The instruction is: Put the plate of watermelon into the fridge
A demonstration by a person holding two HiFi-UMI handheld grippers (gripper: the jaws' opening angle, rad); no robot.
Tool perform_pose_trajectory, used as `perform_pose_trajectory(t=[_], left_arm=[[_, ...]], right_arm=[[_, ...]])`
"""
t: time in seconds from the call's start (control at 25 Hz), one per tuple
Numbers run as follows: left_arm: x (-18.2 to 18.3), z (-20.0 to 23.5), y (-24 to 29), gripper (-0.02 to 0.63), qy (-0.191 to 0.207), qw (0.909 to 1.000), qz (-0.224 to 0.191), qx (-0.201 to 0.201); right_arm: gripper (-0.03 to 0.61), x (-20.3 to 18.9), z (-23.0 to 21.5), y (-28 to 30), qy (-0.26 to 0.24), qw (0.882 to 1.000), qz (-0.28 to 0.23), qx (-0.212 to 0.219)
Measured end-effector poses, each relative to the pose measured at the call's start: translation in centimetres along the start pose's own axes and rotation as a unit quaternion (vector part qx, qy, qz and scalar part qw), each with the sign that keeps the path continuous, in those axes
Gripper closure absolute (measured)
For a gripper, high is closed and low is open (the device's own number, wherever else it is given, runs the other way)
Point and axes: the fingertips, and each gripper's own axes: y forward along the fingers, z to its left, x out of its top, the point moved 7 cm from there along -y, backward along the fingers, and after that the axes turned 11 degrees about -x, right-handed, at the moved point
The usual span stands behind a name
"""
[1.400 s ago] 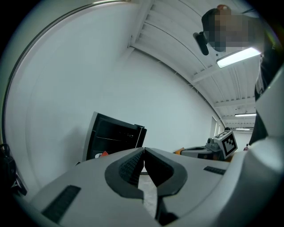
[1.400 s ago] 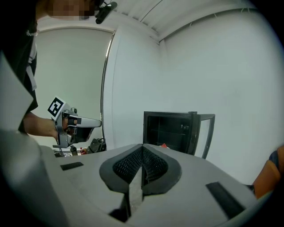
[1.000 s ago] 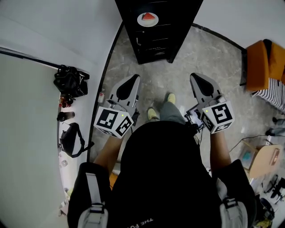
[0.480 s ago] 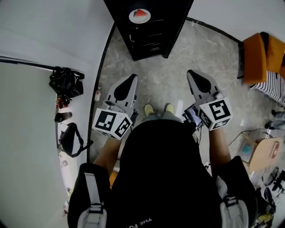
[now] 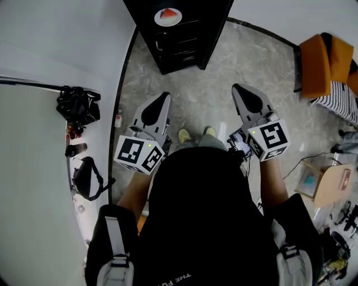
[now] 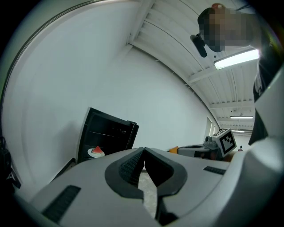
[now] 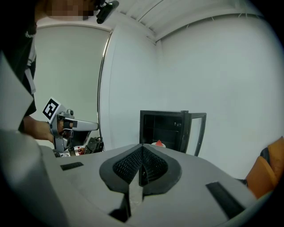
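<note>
The plate of watermelon (image 5: 168,16) sat on a shelf inside the open black fridge (image 5: 187,42), straight ahead and well apart from both tools. My left tool (image 5: 163,98) lined up nearer than my right tool (image 5: 238,89); both were closed, empty.

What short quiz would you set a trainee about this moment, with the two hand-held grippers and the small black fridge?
1. True or false: the left gripper is holding the plate of watermelon.
2. Where is the plate? A) on the floor B) inside the black fridge C) on the orange chair
3. Fill in: the fridge door stands ____.

Key:
1. False. Its fingers are shut on nothing, and so are those of the right gripper.
2. B
3. open
</note>
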Motion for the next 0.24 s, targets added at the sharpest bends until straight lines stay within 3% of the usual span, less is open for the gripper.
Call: perform_pose_trajectory(t=[0.24], left_arm=[[0.53, -0.53, 0.47, 0.6, 0.006, 0.9999, -0.005, -0.008]], right_arm=[[0.569, 0.6, -0.2, -0.75, -0.004, 1.0, -0.003, -0.006]])
